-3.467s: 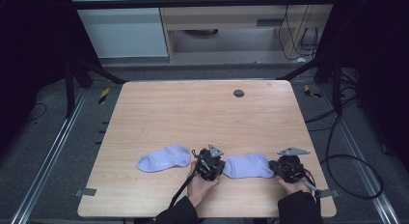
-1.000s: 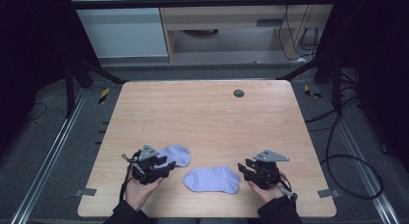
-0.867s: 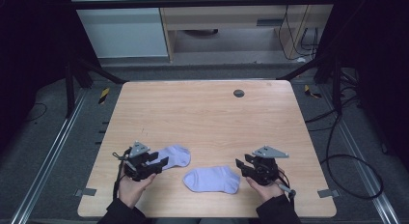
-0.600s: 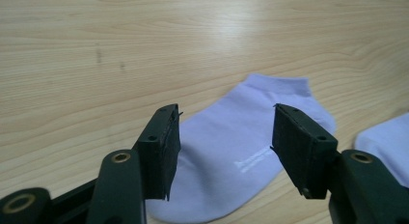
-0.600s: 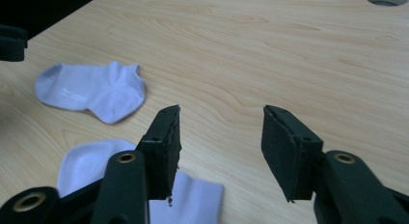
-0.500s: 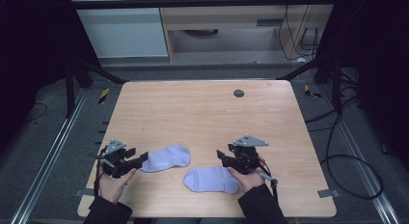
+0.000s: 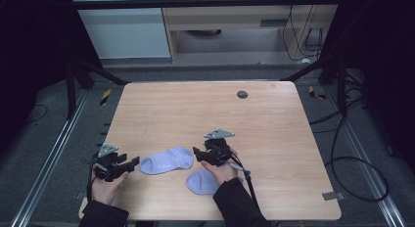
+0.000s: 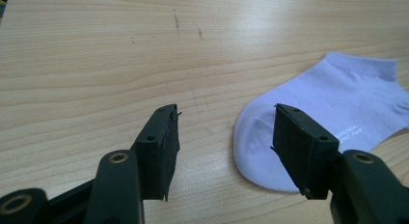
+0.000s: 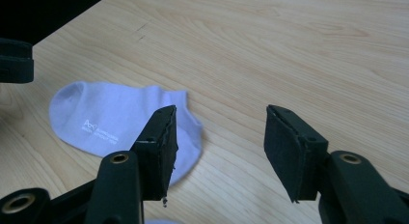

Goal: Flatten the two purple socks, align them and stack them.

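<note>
Both socks lie loose on the tabletop near its front edge, and neither of your grippers has hold of one. A second ago your left gripper sat on the upper sock; it has since backed off toward the left edge, its jaws having just been opening, and they now stand spread with nothing between them, the sock's rounded end just beside the right-hand jaw in the left gripper view. Your right gripper has crossed from the right side toward the centre, its jaws likewise just opened and bare, and now hangs at the other end of that same sock, with your hand over the lower sock.

That reads as a release and a re-approach: one gripper at each end, likely ready to take the upper sock and lay it on its mate.

The upper sock is a pale lilac ankle sock, flat and smooth, with a ribbed cuff and small white lettering on its side. The lower sock is the same colour, partly hidden under your right hand.
</note>
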A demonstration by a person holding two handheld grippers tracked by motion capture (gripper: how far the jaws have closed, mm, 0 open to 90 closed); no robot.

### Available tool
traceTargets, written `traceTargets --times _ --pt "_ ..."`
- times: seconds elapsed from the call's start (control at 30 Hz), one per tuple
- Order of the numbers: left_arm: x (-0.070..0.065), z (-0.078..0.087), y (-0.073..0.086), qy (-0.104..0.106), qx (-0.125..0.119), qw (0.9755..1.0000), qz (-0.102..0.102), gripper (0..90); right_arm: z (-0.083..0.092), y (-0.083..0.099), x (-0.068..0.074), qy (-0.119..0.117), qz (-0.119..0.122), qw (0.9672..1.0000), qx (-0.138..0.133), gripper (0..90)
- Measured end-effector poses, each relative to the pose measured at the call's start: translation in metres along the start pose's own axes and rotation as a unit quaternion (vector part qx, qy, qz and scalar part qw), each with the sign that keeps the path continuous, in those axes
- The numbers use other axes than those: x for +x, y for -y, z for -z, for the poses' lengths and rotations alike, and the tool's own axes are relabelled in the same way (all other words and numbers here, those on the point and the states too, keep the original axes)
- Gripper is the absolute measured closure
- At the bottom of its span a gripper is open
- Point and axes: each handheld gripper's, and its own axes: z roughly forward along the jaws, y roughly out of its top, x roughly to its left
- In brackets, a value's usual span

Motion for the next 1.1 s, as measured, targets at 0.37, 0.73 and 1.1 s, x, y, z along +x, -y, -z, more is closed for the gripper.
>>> traceTargets --times 0.37,0.73,1.1 --pt "0.000 -0.017 0.007 0.007 0.033 0.9994 -0.008 54.8 -0.049 0.001 0.020 0.014 0.038 0.9980 0.048 51.8" --pt "-0.004 -0.026 0.009 0.017 0.052 0.9984 -0.015 65.9 -0.067 0.009 0.019 0.023 0.047 0.9961 0.071 62.8" --pt "-0.013 -0.029 0.006 0.010 0.069 0.9974 -0.017 85.6 -0.068 0.013 0.025 0.025 0.057 0.9956 0.071 85.8"
